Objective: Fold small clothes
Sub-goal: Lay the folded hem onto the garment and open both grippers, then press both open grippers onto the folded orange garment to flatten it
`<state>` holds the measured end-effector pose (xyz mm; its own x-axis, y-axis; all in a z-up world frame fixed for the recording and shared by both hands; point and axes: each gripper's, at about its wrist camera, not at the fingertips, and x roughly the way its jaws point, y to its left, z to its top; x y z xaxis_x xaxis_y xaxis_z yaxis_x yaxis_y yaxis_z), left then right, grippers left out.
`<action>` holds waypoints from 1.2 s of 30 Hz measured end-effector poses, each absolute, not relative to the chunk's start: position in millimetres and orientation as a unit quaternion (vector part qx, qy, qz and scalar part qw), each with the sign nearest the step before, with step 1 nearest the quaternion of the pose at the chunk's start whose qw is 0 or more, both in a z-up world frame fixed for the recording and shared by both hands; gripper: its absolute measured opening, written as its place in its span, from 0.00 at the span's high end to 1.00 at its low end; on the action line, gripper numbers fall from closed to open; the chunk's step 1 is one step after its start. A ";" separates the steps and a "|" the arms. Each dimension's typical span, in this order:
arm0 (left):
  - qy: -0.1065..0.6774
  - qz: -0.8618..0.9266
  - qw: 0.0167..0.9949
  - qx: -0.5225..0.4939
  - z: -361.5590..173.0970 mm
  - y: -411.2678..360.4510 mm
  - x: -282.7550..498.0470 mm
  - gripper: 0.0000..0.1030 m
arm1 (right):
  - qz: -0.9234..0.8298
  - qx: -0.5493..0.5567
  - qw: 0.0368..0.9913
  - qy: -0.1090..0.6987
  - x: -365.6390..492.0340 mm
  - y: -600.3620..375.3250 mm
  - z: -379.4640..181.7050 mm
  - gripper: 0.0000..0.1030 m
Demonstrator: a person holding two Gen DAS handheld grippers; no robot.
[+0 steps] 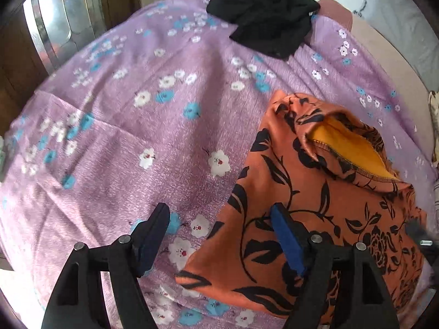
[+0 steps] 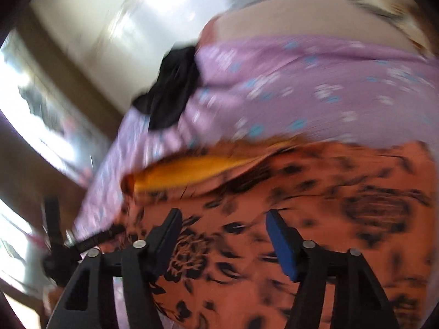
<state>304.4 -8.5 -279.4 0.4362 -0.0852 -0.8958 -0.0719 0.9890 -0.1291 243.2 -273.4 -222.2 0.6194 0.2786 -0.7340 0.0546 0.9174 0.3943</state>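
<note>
An orange garment with black flower print and a yellow lining [image 1: 323,189] lies folded on the purple flowered bedsheet [image 1: 131,126], at the right in the left wrist view. My left gripper [image 1: 219,213] is open and empty, hovering over the garment's left edge. In the blurred right wrist view the same orange garment [image 2: 315,192] fills the lower half, and my right gripper [image 2: 222,219] is open and empty just above it. A crumpled black garment [image 1: 263,13] lies at the far edge of the sheet; it also shows in the right wrist view [image 2: 170,90].
A wooden and metal bed frame [image 1: 46,27] borders the sheet at the far left. A pink mattress edge [image 1: 384,54] and a pale wall lie at the right. The left gripper's body [image 2: 57,235] shows at the lower left of the right wrist view.
</note>
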 end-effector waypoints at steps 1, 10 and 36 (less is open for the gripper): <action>0.536 -0.008 0.839 -0.089 -281.7 -3.5 307.5 0.24 | 0.070 0.177 0.868 0.458 261.6 -254.3 -236.4 0.39; 0.548 -0.032 0.832 -0.073 -282.0 -2.0 314.7 0.24 | 0.031 0.116 0.876 0.467 392.1 -186.9 -258.9 0.42; 0.519 -0.037 0.854 -0.010 -290.3 -4.7 262.1 0.24 | -0.116 0.336 0.826 0.438 119.4 -407.7 -257.0 0.51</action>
<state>262.1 -4.7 -290.3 0.4588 -0.0725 -0.8856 0.0527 0.9971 -0.0543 119.4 -407.7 -257.0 0.5894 0.1038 -0.8012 0.4858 0.7468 0.4542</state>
